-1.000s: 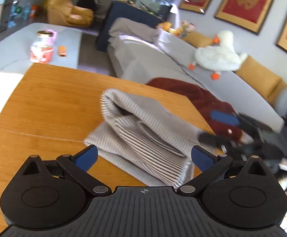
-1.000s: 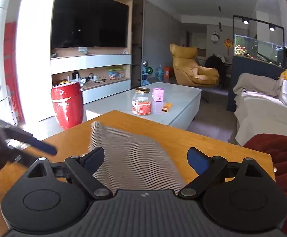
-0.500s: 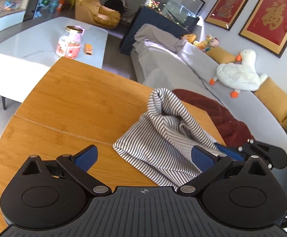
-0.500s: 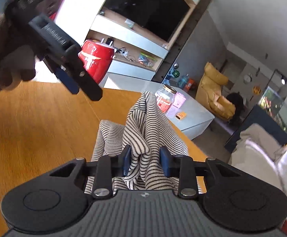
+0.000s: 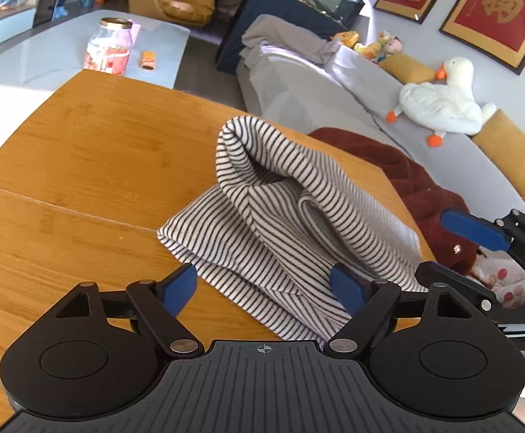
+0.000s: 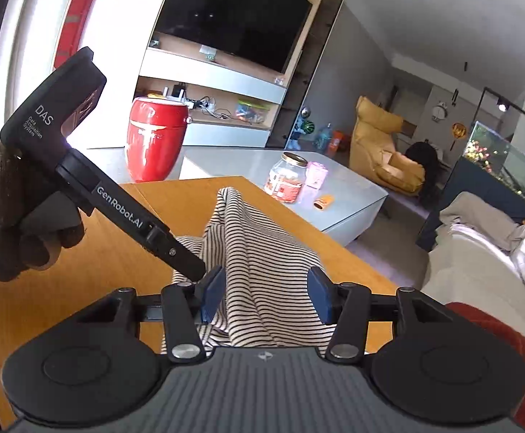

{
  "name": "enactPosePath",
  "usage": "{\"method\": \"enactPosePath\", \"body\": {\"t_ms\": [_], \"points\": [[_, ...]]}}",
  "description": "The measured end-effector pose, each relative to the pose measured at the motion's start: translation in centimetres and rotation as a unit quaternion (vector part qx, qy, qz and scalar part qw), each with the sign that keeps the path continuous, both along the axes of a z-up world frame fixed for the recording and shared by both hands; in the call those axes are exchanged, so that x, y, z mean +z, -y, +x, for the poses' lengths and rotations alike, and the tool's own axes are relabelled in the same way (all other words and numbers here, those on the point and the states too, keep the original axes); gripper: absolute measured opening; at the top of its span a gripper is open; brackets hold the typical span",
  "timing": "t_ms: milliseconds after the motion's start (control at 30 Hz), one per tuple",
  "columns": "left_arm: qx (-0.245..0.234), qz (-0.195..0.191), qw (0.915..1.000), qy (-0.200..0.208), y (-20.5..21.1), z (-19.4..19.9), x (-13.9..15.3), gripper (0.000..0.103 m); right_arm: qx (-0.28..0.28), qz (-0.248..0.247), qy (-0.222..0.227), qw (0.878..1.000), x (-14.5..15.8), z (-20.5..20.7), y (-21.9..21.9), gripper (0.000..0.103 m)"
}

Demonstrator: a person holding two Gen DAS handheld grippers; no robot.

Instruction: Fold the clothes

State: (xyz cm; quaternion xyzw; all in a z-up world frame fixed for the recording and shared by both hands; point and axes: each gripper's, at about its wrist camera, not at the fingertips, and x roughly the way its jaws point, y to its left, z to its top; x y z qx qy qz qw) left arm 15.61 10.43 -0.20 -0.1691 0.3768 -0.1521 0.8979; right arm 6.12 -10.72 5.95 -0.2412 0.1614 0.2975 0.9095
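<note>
A black-and-white striped garment (image 5: 280, 209) lies bunched and partly folded on the wooden table (image 5: 92, 144), with one fold standing up. My left gripper (image 5: 262, 288) is open, its blue pads on either side of the garment's near edge. My right gripper (image 6: 266, 296) is open, with the striped garment (image 6: 258, 252) lying loose between its pads. The right gripper also shows at the right edge of the left wrist view (image 5: 478, 245). The left gripper, held in a brown-gloved hand, shows at the left of the right wrist view (image 6: 118, 209), its tip at the cloth.
A dark red blanket (image 5: 417, 180) lies at the table's far right edge, beside a grey sofa (image 5: 334, 86) with a white duck plush (image 5: 439, 104). A low white coffee table (image 6: 298, 173) with a jar (image 6: 285, 182) stands beyond. A red drum (image 6: 156, 137) stands near the TV unit.
My right gripper has opened and released the striped cloth it was pinching half a second ago. My left gripper has moved in to the garment's near edge.
</note>
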Motion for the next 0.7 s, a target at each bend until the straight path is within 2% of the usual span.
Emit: {"method": "enactPosePath", "body": {"t_ms": [133, 167, 200, 400, 433, 467, 600, 667, 700], "points": [[0.005, 0.000, 0.9999, -0.013, 0.0, 0.0, -0.8, 0.086, 0.005, -0.022, -0.002, 1.000, -1.2, 0.8, -0.9, 0.049], [0.005, 0.001, 0.9999, -0.011, -0.1, -0.1, -0.8, 0.086, 0.005, -0.026, -0.003, 1.000, -1.4, 1.1, -1.1, 0.042], [0.005, 0.002, 0.9999, -0.009, -0.1, 0.0, -0.7, 0.086, 0.006, -0.031, -0.004, 1.000, -1.7, 1.3, -1.2, 0.041], [0.000, -0.006, 0.9999, -0.010, -0.4, 0.4, -0.9, 0.088, 0.011, -0.058, -0.009, 0.998, -3.0, 2.7, -2.3, 0.041], [0.000, -0.007, 0.9999, -0.010, -0.4, 0.4, -0.9, 0.088, 0.012, -0.062, -0.009, 0.998, -3.3, 3.0, -2.5, 0.043], [0.001, -0.006, 0.9999, -0.011, -0.4, 0.3, -0.9, 0.087, 0.013, -0.067, -0.010, 0.998, -3.5, 3.2, -2.6, 0.050], [-0.001, -0.002, 1.0000, -0.008, -0.3, 0.2, -0.9, 0.087, 0.012, -0.079, -0.004, 0.997, -4.1, 3.3, -3.1, 0.053], [0.000, -0.002, 1.0000, -0.008, -0.2, 0.2, -0.9, 0.088, 0.007, -0.102, 0.012, 0.995, -4.0, 3.2, -3.3, 0.054], [0.000, -0.002, 1.0000, -0.007, -0.1, 0.3, -0.9, 0.089, -0.003, -0.134, 0.047, 0.990, -4.4, 3.1, -3.5, 0.054]]}}
